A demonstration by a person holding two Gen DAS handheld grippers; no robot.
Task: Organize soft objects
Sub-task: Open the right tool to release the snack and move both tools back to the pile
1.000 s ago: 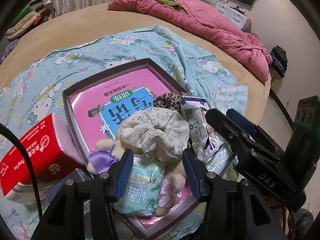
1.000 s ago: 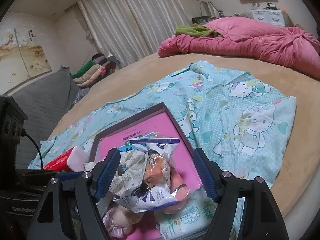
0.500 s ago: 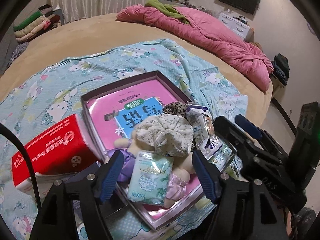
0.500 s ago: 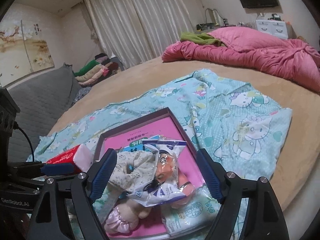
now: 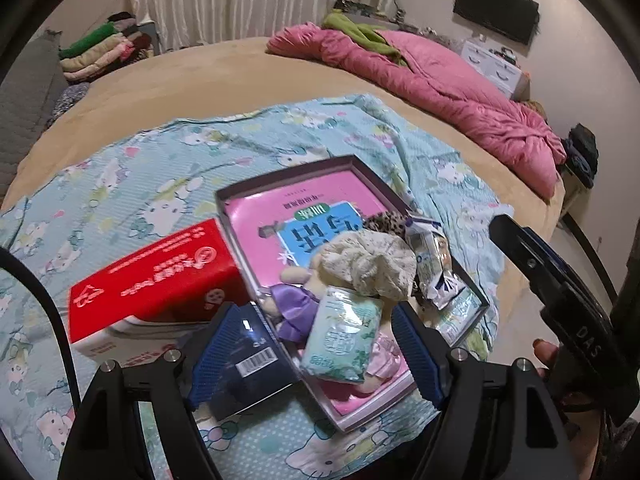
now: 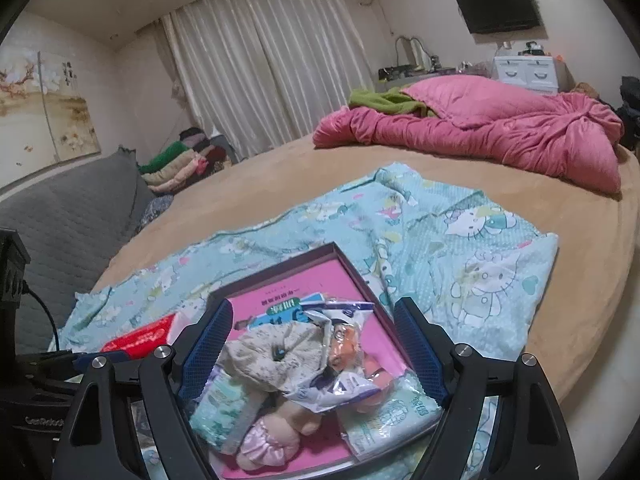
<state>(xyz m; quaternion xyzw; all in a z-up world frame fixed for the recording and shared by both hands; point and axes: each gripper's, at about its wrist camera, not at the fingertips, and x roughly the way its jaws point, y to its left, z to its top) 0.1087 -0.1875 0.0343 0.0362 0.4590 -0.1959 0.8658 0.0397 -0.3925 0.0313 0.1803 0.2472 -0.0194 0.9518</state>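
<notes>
Lifted back off green tissue pack (image 5: 340, 336) in purple box (image 5: 256, 276); left gripper (image 5: 316, 354) jaws opening, pinching nothing. Right gripper (image 6: 308, 352) jaws spread above cream scrunchie (image 6: 276, 354).

In the left wrist view, a tray (image 5: 362, 160) lies at frame centre on a sheet (image 5: 160, 184); in it a book (image 5: 316, 216), with a scrunchie (image 5: 372, 264), doll (image 5: 294, 300) and tissue pack (image 5: 342, 340) piled toward lower right. A box (image 5: 156, 284) sits left of the tray, a quilt (image 5: 440, 84) at upper right
</notes>
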